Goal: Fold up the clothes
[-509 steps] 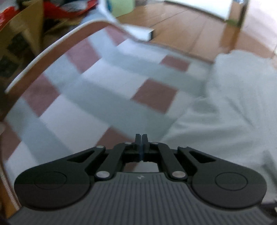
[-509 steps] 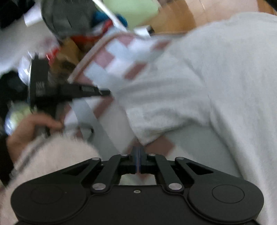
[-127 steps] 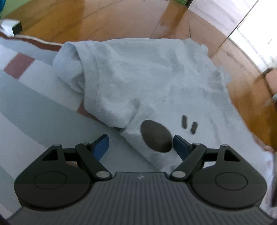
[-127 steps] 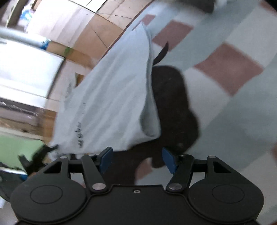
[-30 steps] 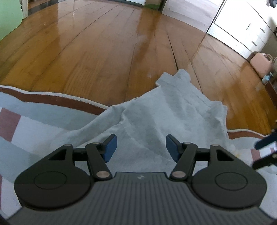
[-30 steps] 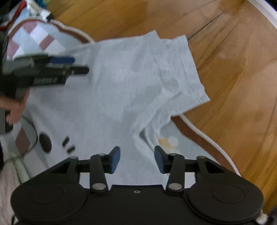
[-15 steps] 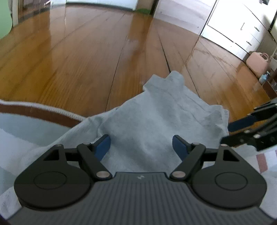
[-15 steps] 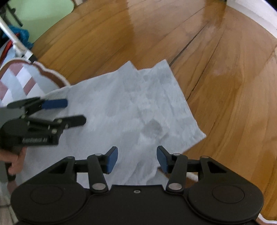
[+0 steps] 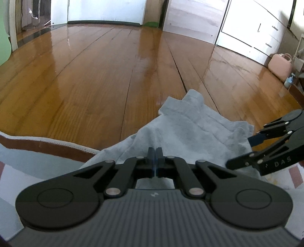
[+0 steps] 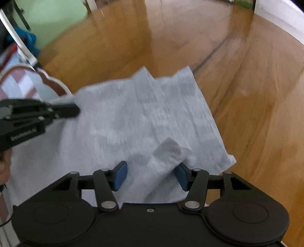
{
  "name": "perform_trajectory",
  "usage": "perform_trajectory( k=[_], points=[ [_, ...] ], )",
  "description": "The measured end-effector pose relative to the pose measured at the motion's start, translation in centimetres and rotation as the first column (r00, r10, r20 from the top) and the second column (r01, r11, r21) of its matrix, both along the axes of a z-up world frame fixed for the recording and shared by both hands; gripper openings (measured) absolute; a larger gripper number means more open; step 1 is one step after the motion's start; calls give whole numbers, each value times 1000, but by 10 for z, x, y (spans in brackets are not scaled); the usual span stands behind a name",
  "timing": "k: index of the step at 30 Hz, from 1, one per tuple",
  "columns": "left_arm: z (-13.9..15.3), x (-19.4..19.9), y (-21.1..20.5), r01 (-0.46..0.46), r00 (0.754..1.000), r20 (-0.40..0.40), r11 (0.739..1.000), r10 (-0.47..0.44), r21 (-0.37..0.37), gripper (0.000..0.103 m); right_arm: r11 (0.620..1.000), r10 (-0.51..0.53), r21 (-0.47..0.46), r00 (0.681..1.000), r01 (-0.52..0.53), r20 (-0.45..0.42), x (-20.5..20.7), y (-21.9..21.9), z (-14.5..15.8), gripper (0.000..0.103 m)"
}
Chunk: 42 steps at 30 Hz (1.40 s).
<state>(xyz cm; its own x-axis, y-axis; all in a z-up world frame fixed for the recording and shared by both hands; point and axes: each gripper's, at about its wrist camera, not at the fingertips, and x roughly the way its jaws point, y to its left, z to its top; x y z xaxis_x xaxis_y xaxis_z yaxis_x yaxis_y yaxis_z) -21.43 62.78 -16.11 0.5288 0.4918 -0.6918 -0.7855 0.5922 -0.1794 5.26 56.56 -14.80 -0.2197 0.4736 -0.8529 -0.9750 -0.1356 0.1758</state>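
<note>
Left jaws: pressed fully together on the left black two-finger gripper (image 9: pixel 155 159), pinching an edge of the pale grey-blue cotton garment (image 9: pixel 190 136) at its left side.
Right jaws: spread wide on the right black two-finger gripper (image 10: pixel 150 176), blue pads (image 10: pixel 119 175) either side of a raised fold of the cloth, nothing clamped.
Fold between pads: rumpled ridge of fabric, rising between the right fingers; touching the right-hand pad or not, cannot tell.
Garment position: lying flat across the border of the checked rug (image 9: pixel 38 167), far part spilling onto the glossy brown wooden plank floor (image 9: pixel 114 66).
Garment shape: creased lengthwise, two pointed corners at the far end in the right wrist view.
Rug: grey, white and brick-red squares with a brown band and white scalloped trim, under the near part of the cloth.
Beyond: white cabinet doors (image 9: pixel 247 28) along the far wall, pink rounded case (image 9: pixel 280 66) at the right, pale green panel (image 10: pixel 49 17) at the left.
</note>
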Motion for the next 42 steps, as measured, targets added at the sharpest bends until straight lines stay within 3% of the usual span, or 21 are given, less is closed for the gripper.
perform_trajectory(
  k=[1, 5, 9, 10, 12, 13, 16, 17, 18, 20, 22, 25, 29, 30, 32, 34, 37, 39, 42],
  points=[
    [-1, 1, 0, -1, 1000, 2, 1000, 1, -2, 1, 999, -44, 32, 999, 45, -11, 2, -3, 4, 4],
    [15, 2, -9, 25, 999, 33, 997, -27, 69, 0, 967, -200, 138, 973, 216, -118, 13, -21, 34, 3],
    [34, 3, -19, 41, 985, 154, 981, -71, 190, 2, 934, -221, 297, 974, 200, 41, 8, -40, 52, 3],
    [33, 5, -20, 25, 985, 160, 980, -57, 198, 6, 936, -234, 285, 970, 205, 69, 12, -40, 45, 3],
    [20, 12, -13, 7, 995, 99, 991, -20, 131, 24, 946, -260, 229, 959, 229, 115, 24, -35, 23, 4],
    [11, 15, -8, -2, 999, 54, 997, -3, 83, 32, 953, -259, 185, 961, 239, 93, 31, -33, 13, 4],
    [-6, 6, 3, -55, 998, -11, 998, 55, -6, 32, 962, -253, 116, 967, 249, 27, 43, -29, -8, 13],
    [-6, 0, 7, -74, 997, 0, 997, 74, -28, 32, 960, -258, 121, 966, 254, 14, 46, -30, -9, 13],
    [-4, -6, 11, -94, 995, 22, 995, 95, -42, 34, 956, -271, 119, 963, 269, 4, 50, -29, -10, 21],
    [2, -17, 16, -140, 989, 42, 989, 142, -47, 49, 947, -302, 107, 953, 302, -13, 58, -27, -11, 33],
    [2, -25, 20, -170, 985, 18, 985, 171, -32, 52, 944, -314, 95, 949, 315, -27, 65, -21, -9, 42],
    [-4, -33, 28, -197, 980, -42, 979, 195, -50, 52, 955, -283, 81, 958, 285, -40, 73, 0, 0, 42],
    [-6, -38, 33, -197, 980, -23, 976, 196, -91, 54, 967, -242, 64, 969, 245, -58, 82, 28, 11, 42],
    [-5, -37, 33, -182, 983, -18, 979, 181, -96, 56, 970, -232, 59, 971, 235, -63, 85, 35, 14, 42],
    [-5, -35, 32, -147, 989, -9, 983, 147, -111, 67, 993, -115, 4, 990, 116, -76, 74, 62, 18, 45],
    [-7, -33, 30, -106, 994, -3, 984, 107, -144, 71, 1000, -23, 9, 999, 23, -40, 60, 81, 20, 56],
    [-10, -39, 33, -102, 994, 29, 979, 108, -175, 78, 996, 69, 41, 995, -73, 76, 41, 104, 12, 62],
    [-9, -36, 35, -112, 993, 24, 977, 118, -181, 78, 995, 82, 39, 989, -88, 119, 37, 115, 0, 64],
    [-9, -31, 34, -107, 994, -5, 979, 108, -176, 80, 998, 19, 60, 996, -24, 84, 43, 125, -18, 64]
  ],
)
